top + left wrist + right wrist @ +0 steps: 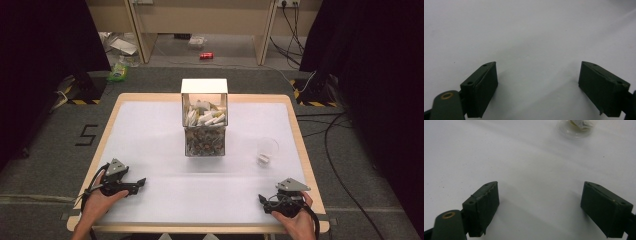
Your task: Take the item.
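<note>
Both claws rest low on the smooth white matte table top (150, 150), each held in one of the person's hands at the near corners. On the person's left, the black left gripper (141, 183) with its grey three-cornered plate lies near the near-left edge; in the left gripper view its two blocky, flat-faced jaws stand spread wide apart over bare white surface, pinching nothing (537, 82). On the other side, the black right gripper (262, 198) sits near the near-right edge, and in the right gripper view its jaws are likewise splayed wide and hold nothing (540, 203). Their inner faces look dull and slightly scuffed, with a rough edge on the left-hand pad.

Just ahead of the right gripper, towards the table's right side, stands a small clear plastic cup (267, 150), round and thin-walled, with a pale crumpled scrap lying at its bottom; its glossy round base shows at the top of the right gripper view (576, 127). It stands apart from both claws.

At the middle of the far half stands a tall clear square box with a white rim (204, 117), holding pale, wrapper-like pieces in its upper part and a speckled mass of small bits below. The table top is framed by a light wooden border (300, 140).
</note>
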